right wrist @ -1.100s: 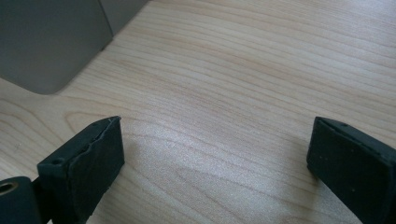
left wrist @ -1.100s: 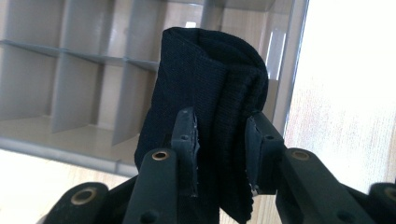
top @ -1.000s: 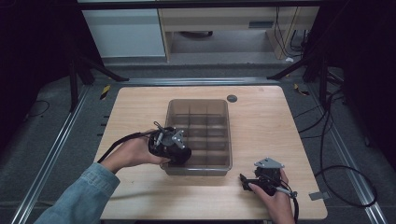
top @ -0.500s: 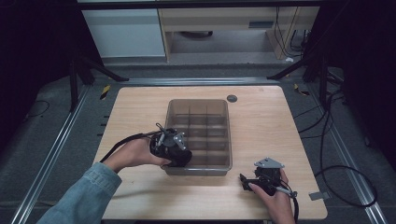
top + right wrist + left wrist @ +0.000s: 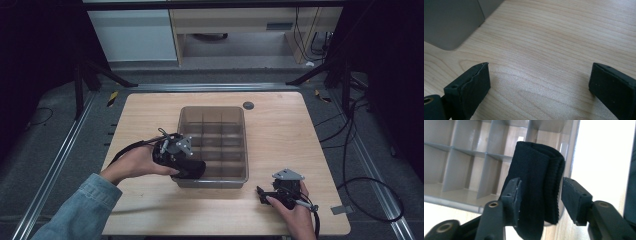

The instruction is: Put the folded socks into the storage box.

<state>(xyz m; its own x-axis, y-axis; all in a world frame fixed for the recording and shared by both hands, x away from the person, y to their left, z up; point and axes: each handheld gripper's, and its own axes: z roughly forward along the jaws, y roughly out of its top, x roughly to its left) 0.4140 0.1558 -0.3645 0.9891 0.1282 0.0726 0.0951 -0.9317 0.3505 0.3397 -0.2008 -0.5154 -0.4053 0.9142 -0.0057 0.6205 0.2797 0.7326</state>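
A folded black cloth (image 5: pixel 536 177) hangs over the near-left corner compartment of the grey divided bin (image 5: pixel 214 111). It sits between the jaws of my left gripper (image 5: pixel 540 190). Those jaws have just been opening: a gap shows between the cloth and the right pad (image 5: pixel 574 197), while the left pad (image 5: pixel 515 195) is still against it. In the high view my left gripper (image 5: pixel 192 169) leans over the bin's near wall. My right gripper (image 5: pixel 261 192) rests low at the table's near right. It is open (image 5: pixel 539 75) over bare wood, with nothing between its pads.
The bin (image 5: pixel 454 202) has several compartments with thin dividers, and those in view hold nothing; its rounded corner (image 5: pixel 449 25) lies to the far left of my right gripper. A small dark disc (image 5: pixel 248 105) is set in the table behind the bin. Cables (image 5: pixel 370 200) trail off the right edge.
The left hand has shifted slightly at the bin's near-left corner, with the black cloth still at its jaws. The right hand has kept still.
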